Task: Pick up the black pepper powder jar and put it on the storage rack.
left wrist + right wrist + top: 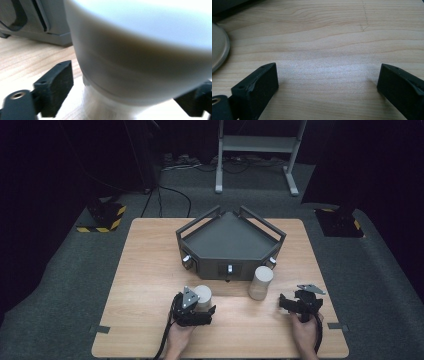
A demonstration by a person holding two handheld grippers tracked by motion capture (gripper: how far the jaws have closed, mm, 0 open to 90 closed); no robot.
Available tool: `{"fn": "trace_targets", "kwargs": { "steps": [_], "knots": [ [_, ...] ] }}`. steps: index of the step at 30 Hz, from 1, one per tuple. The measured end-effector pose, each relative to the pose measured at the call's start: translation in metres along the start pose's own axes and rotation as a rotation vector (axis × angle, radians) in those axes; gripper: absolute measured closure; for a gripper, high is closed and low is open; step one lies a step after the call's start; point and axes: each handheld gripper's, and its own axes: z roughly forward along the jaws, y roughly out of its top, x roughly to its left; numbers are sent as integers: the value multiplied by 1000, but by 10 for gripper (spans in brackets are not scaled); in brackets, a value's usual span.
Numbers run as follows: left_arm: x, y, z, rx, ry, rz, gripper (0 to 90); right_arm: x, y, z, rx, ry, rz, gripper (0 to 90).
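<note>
A white cylinder (203, 295) stands on the wooden table (150, 270), in front of a dark grey tray (230, 237). My left gripper (202, 305) is open around it. In the left gripper view the white cylinder (140, 50) looms very close between the two black jaws, with a small gap at the left fingertip (56, 87). A second white cylinder (260, 281) stands to the right, near the tray's front. My right gripper (291, 299) is open, low over bare wood, just right of that cylinder. In the right gripper view the gripper (325, 72) holds nothing, and a pale rounded edge (218, 50) shows at far left.
The grey tray has raised rails and small metal knobs (230, 269) along its front face. A white metal stand (257, 142) is on the floor behind the table. Black-and-yellow floor blocks (102, 217) sit beyond the table's back corners.
</note>
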Motion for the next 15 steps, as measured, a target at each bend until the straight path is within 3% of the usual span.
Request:
{"fn": "trace_targets", "kwargs": {
  "steps": [12, 15],
  "knots": [
    [-3, -2, 2, -25, 13, 12, 246, 0, 0, 0, 0, 0, 0, 33],
    [-2, -4, 2, -37, -10, 13, 310, 0, 0, 0, 0, 0, 0, 33]
  ]
}}
